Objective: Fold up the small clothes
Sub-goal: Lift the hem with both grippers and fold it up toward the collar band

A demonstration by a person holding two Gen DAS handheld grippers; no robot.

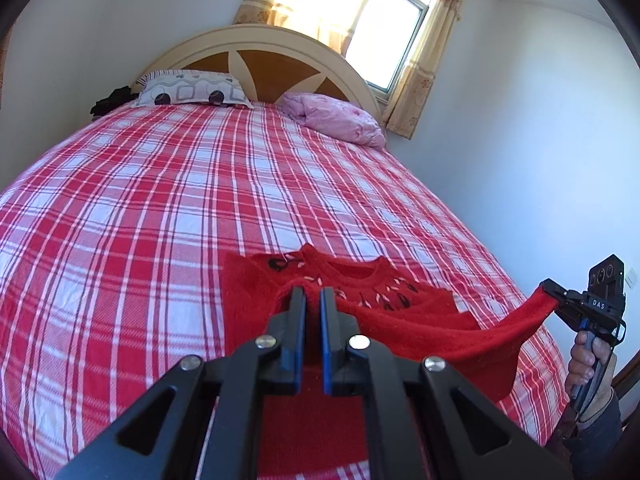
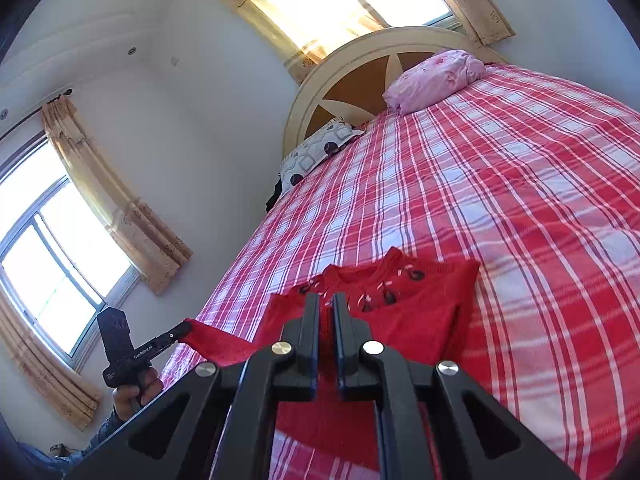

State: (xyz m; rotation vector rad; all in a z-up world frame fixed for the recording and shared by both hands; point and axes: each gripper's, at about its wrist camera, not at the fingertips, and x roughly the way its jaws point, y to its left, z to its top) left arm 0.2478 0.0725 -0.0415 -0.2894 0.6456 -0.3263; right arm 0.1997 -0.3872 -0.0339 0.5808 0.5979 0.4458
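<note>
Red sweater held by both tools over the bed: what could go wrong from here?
1. Each tool, left tool and right tool, pinches only a thin edge of the red sweater; the knit could slip out.
2. The hem sags between the tools, so the fold may land crooked.
3. The sweater lies near the edge of the bed; part could slide off.

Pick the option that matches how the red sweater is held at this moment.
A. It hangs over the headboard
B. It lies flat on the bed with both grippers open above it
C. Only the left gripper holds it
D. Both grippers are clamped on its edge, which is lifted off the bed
D: the left gripper and the right gripper each pinch red fabric of the red sweater, whose near edge hangs lifted between them above the plaid bedsheet.
</note>
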